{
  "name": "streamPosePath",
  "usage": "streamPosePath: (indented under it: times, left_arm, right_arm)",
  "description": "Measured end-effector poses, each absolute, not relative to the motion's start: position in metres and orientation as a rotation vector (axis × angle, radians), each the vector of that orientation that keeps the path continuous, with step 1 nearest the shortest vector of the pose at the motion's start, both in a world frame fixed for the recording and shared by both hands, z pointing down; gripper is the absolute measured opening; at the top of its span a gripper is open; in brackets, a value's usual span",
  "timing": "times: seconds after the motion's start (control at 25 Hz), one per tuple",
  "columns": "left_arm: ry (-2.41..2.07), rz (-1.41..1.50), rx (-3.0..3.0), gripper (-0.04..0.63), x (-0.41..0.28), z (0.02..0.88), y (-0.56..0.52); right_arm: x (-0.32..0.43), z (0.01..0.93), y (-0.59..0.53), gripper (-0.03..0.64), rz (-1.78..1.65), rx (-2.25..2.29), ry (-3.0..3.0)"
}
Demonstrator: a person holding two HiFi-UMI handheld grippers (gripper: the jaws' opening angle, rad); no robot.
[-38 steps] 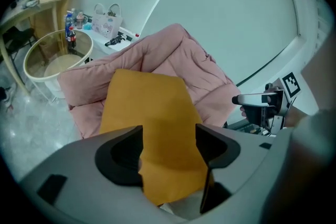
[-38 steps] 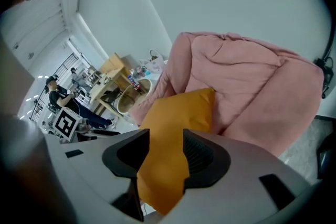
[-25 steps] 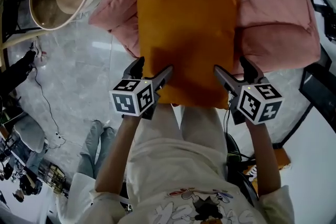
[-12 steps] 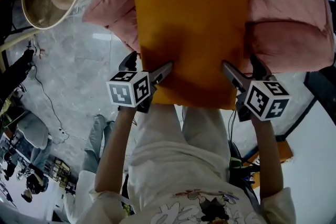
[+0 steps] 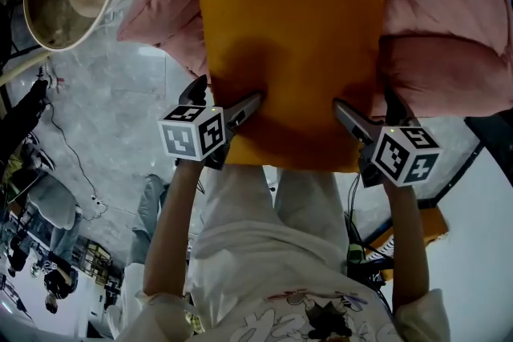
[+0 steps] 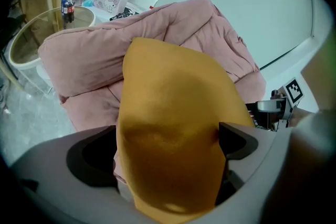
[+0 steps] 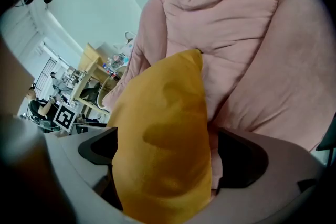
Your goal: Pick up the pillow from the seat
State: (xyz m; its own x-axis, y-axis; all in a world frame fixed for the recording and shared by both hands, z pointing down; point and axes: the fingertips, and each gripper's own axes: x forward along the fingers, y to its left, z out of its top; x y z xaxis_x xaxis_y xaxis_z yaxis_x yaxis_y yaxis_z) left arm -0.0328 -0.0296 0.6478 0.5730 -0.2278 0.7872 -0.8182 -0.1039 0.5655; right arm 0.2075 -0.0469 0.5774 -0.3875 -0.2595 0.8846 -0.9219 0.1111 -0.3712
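The orange pillow [image 5: 292,52] lies on the pink seat [image 5: 449,28] at twelve o'clock. The left gripper [image 5: 228,92] is at its seven o'clock corner and the right gripper [image 5: 362,102] at five. Both pairs of jaws have just been opening and stand apart astride it.

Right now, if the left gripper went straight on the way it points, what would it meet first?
The orange pillow: its near edge already sits between the jaws of the left gripper, which have just been opening. Behind it, probably the pink seat cushion.
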Motion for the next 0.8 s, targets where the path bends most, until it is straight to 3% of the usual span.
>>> streamPosePath:
  times: [0.8]
  left_arm:
    - [-0.667,0.495,1.514,0.597,-0.046,0.693,-0.020]
  right_arm:
    - [0.193,0.634,-0.060,0.580,1.334,1.121,-1.680]
